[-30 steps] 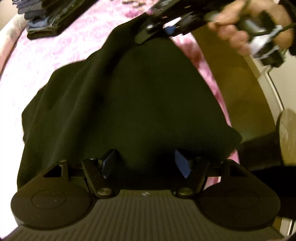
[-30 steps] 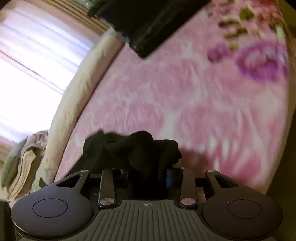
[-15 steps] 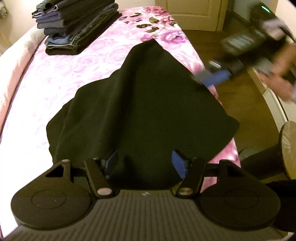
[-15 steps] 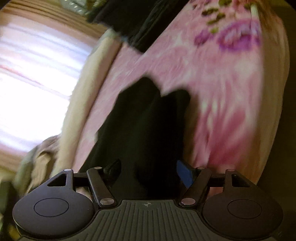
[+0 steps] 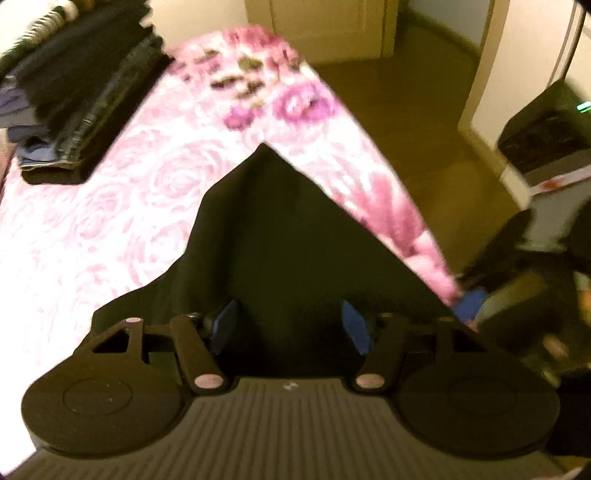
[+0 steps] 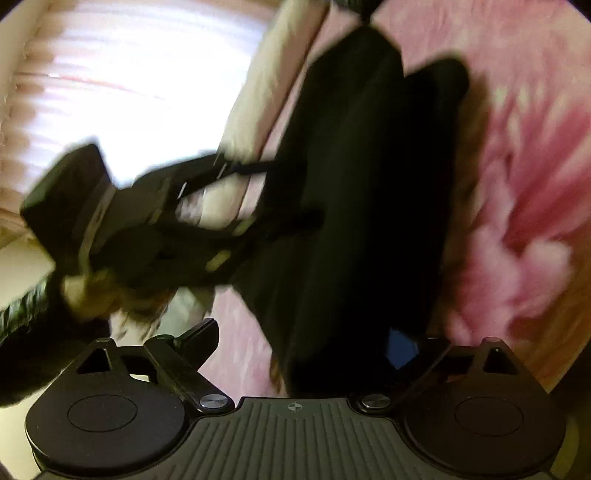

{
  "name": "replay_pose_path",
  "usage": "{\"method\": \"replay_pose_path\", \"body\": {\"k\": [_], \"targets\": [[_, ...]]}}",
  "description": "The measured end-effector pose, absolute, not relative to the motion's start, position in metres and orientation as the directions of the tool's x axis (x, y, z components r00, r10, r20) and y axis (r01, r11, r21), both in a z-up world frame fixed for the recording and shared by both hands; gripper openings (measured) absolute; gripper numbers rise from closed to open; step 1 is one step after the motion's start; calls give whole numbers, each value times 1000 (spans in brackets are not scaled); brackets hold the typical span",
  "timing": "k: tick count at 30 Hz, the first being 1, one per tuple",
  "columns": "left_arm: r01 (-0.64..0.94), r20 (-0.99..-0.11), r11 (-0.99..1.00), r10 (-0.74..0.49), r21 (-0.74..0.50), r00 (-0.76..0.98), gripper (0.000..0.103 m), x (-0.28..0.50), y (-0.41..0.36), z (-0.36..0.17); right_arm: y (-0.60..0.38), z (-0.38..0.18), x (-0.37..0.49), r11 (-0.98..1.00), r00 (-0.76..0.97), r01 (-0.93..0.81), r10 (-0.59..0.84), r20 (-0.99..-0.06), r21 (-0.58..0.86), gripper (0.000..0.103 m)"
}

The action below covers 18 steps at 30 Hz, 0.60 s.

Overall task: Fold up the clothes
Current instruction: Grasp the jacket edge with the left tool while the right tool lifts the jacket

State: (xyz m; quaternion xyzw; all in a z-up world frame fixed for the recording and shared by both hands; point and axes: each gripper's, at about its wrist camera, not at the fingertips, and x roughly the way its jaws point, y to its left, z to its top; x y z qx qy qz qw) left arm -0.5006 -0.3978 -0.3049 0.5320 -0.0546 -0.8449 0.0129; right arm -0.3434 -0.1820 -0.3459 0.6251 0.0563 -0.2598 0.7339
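Note:
A black garment [image 5: 280, 236] lies spread on the pink floral bedspread [image 5: 140, 192], its far corner pointing toward the foot of the bed. My left gripper [image 5: 290, 325] hovers over its near edge. Its blue pads [image 5: 225, 325] stand apart and are opening slightly, with cloth beneath and between them but not pinched. My right gripper [image 6: 301, 343] is opening wide over the same garment [image 6: 354, 184], and no pad presses on the cloth. The right wrist view shows the left gripper [image 6: 177, 221] blurred, held by a hand [image 6: 85, 291]. The left wrist view shows the right gripper [image 5: 476, 299] blurred at the bed's right edge.
A stack of folded jeans and dark clothes [image 5: 74, 92] sits at the bed's far left corner. Brown floor [image 5: 406, 110] runs along the right side, with a door [image 5: 325, 29] beyond and a black appliance [image 5: 546, 129] by the wall. A bright curtained window [image 6: 110, 74] lies past the bed.
My right gripper let go of the black cloth, opened wide and drew back to the bed's right edge. The garment's far corner now rests on the bedspread. The left gripper shifted sideways.

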Motion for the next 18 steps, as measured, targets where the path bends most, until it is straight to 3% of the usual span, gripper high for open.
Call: {"method": "replay_pose_path", "body": {"k": [5,11,18], "targets": [[-19,-913,-993,-98,114,-396,80,-511,-402,-322,-154,-344,-344,85,881,438,-237,-409,895,96],[-33,-920,-992,-102,124,-378,79,-511,-403,-320,-167,-333,-360,105,857,429,-362,-367,897,95],[-34,-922,-990,-116,139,-369,83,-511,-399,-325,-147,-361,-336,10,916,339,-232,-327,941,96]]}}
